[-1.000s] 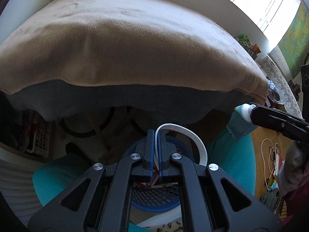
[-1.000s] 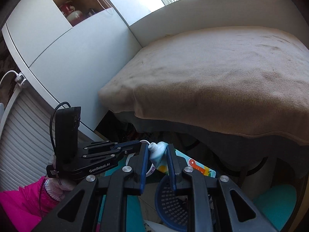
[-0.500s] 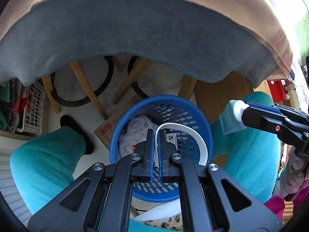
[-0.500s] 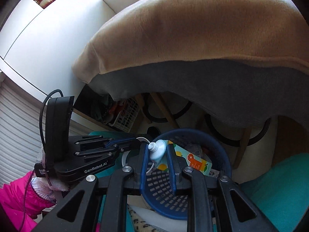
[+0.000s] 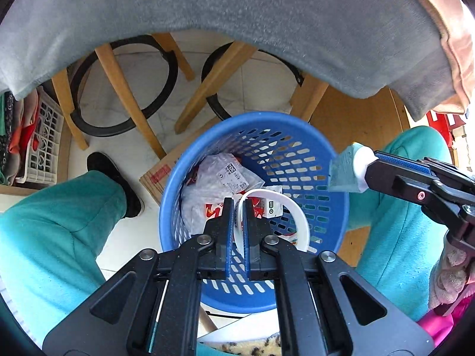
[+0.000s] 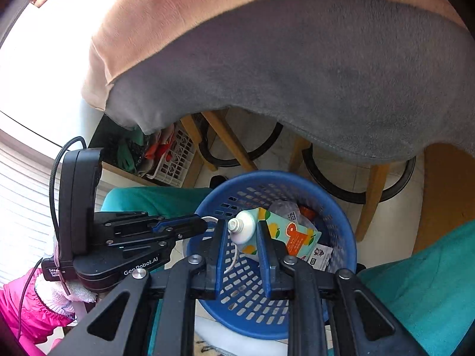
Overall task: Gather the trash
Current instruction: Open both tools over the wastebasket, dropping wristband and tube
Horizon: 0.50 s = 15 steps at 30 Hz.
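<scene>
A blue perforated trash basket (image 5: 299, 136) stands on the floor between the person's legs, with crumpled wrappers (image 5: 216, 190) inside; it also shows in the right wrist view (image 6: 341, 207). My left gripper (image 5: 236, 207) is shut on a white curved plastic strip (image 5: 297, 216) and holds it over the basket's opening. My right gripper (image 6: 243, 228) is shut on the white capped end of a toothpaste tube (image 6: 285, 234) with fruit pictures, above the basket's rim. The right gripper and tube (image 5: 344, 172) appear at the right in the left wrist view.
A bed draped in a grey and tan blanket (image 5: 267, 23) overhangs the floor just beyond the basket. Wooden stool legs with black rings (image 5: 127, 89) stand under it. A white crate of items (image 5: 38, 142) sits at left. The person's teal-clad legs (image 5: 53, 222) flank the basket.
Both grippers have tilted down from the bed top towards the floor. The basket has come fully into view beneath them. Both still hold their items.
</scene>
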Available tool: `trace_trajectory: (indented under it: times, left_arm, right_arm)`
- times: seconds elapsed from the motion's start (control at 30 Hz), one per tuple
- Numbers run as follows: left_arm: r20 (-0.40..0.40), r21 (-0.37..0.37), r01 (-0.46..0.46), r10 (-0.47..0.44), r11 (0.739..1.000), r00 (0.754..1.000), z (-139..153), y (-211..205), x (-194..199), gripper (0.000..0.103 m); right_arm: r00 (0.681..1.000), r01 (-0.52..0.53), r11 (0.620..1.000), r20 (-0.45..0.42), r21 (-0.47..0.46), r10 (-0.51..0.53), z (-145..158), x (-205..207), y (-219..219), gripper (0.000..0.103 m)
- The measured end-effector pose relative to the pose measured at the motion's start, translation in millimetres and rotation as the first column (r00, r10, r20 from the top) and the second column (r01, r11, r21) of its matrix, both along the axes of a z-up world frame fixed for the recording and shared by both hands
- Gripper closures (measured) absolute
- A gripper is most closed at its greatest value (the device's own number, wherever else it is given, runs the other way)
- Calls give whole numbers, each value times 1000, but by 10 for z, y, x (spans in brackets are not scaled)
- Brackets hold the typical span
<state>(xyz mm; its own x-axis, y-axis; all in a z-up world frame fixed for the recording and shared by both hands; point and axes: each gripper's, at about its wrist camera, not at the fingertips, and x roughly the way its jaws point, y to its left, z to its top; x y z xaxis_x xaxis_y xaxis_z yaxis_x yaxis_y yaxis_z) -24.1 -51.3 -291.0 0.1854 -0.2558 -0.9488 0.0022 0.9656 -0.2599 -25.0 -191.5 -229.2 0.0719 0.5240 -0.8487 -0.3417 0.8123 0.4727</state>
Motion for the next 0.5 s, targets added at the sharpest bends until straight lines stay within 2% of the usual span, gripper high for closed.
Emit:
trace_trajectory:
  times: [0.2,0.27,0.4,0.43,0.47,0.5]
  left_arm:
    - [-14,17,5,-5,1000,1000,-71,-11,2,101]
    - [-18,24,2,-2,1000,1000,-85,-15,1,91]
    - [-22,26,2,-1,1000,1000,-97,-9,-1,86]
    - [-22,32,3,-3,999,1000,-94,-13,-1,79]
    - [-21,38,2,-2,999,1000,-88,-20,-3,67]
    - [-14,40,1,0,999,1000,-75,-21,-4,62]
  right_arm:
    - [1000,-3,1000,-23,-12,3,-133,21,26,80]
    - [1000,-1,1000,-26,-19,0,-160,25,25,72]
    - [1000,7,999,-31,-34,-8,-194,31,26,63]
    - [999,8,999,-33,-34,-9,-197,33,24,54]
    - [999,9,999,-33,-33,-10,-196,33,20,46]
    - [1000,10,999,-29,-36,-11,-192,33,17,44]
